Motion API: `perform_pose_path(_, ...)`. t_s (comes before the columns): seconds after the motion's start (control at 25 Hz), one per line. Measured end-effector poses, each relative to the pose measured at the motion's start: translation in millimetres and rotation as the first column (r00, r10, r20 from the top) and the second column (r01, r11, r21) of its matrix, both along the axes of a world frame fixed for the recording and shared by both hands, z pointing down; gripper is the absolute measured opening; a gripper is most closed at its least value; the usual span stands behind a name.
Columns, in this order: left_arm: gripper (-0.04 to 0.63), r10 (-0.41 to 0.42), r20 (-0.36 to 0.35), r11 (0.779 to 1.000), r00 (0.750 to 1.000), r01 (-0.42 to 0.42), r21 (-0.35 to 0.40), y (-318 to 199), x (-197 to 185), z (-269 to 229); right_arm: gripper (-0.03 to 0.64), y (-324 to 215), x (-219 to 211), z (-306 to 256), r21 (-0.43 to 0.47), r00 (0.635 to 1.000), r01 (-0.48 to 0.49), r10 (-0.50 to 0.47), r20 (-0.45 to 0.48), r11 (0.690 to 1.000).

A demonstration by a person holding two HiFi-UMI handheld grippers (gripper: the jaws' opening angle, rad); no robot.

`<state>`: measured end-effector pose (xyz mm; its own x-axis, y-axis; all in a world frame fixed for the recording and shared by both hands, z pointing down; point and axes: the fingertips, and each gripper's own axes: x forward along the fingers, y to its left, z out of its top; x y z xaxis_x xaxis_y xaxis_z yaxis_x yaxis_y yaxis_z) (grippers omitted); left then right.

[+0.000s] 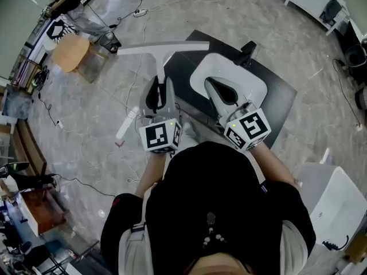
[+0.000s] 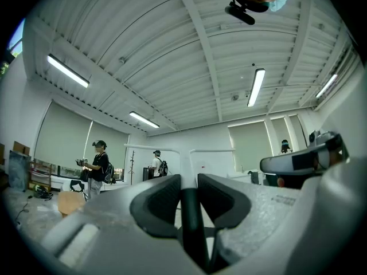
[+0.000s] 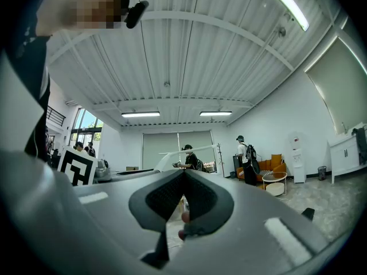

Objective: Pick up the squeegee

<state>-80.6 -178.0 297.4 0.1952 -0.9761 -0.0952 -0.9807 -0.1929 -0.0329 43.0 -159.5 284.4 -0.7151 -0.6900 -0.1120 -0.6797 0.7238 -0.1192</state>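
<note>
While the left gripper (image 1: pixel 160 87) is clenched on the squeegee (image 1: pixel 163 49), the right gripper (image 1: pixel 217 86) holds nothing. In the left gripper view both pads (image 2: pixel 160 202) press on the squeegee's dark handle (image 2: pixel 192 228), which runs straight out between them. The jaws stand part-way apart, stopped by that handle. Seen from the head view, the handle points level and away from the person. The pale blade lies crosswise at its far end, up off the floor (image 1: pixel 114 96) and just left of a black mat (image 1: pixel 281 99). In the right gripper view the jaws meet at their tips with no thing between them. The squeegee shows beyond them as a pale bar.
</note>
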Motion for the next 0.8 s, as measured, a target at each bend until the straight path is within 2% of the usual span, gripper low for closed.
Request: perform_pose_path(0.8,0.106,-0.009,0.0,1.0,1.0,0.009,-0.002,8.5,-1.2,3.9,0.0,5.4,-2.7,6.0,0.002,1.0,0.008,-0.008,-0.013,1.0)
